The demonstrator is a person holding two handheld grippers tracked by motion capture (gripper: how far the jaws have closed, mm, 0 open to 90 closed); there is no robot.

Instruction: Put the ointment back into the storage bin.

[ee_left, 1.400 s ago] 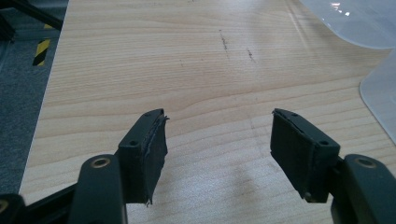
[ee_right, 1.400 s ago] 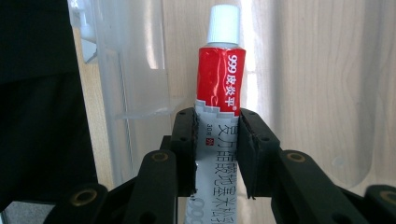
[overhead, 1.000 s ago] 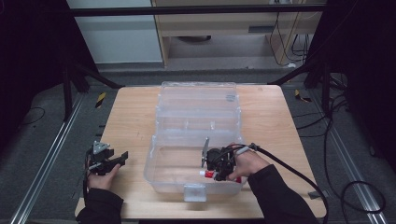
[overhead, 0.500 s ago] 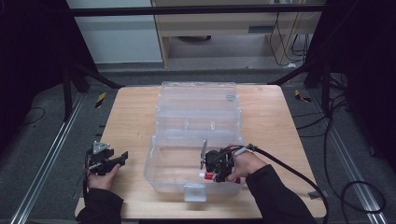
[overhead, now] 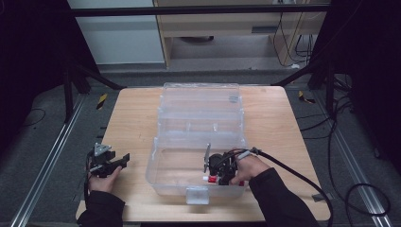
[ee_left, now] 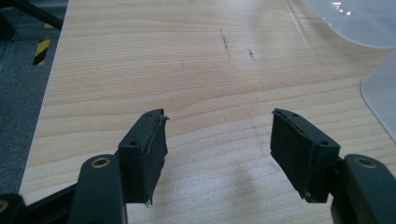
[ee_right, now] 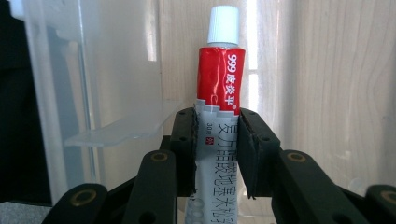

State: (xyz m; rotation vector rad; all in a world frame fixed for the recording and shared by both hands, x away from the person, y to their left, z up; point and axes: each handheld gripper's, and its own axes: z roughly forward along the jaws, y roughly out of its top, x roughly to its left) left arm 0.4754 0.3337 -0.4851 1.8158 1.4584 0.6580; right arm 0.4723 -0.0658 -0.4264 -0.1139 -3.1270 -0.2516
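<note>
A clear plastic box [overhead: 156, 165] stands open in the middle of the wooden table [overhead: 127, 118], its lid [overhead: 201, 97] laid back. My right gripper [overhead: 220, 168] is down inside the box's front compartment. In the right gripper view its jaws [ee_right: 217, 149] are shut on a red and white tube [ee_right: 220, 79] with a white cap, which points away along the jaws. A clear divider [ee_right: 121, 128] of the box lies just left of the tube. My left gripper [overhead: 113, 163] rests left of the box, open [ee_left: 217, 149] over bare wood with nothing between its pads.
The box's rounded clear edge [ee_left: 380, 95] is to the right of the left gripper. A black cable [overhead: 293, 172] trails from the right gripper across the table's right front. Dark floor and metal rails [overhead: 47, 165] surround the table.
My right gripper, with the tube in it, has edged slightly toward the box's front wall. The left gripper has stayed where it was.
</note>
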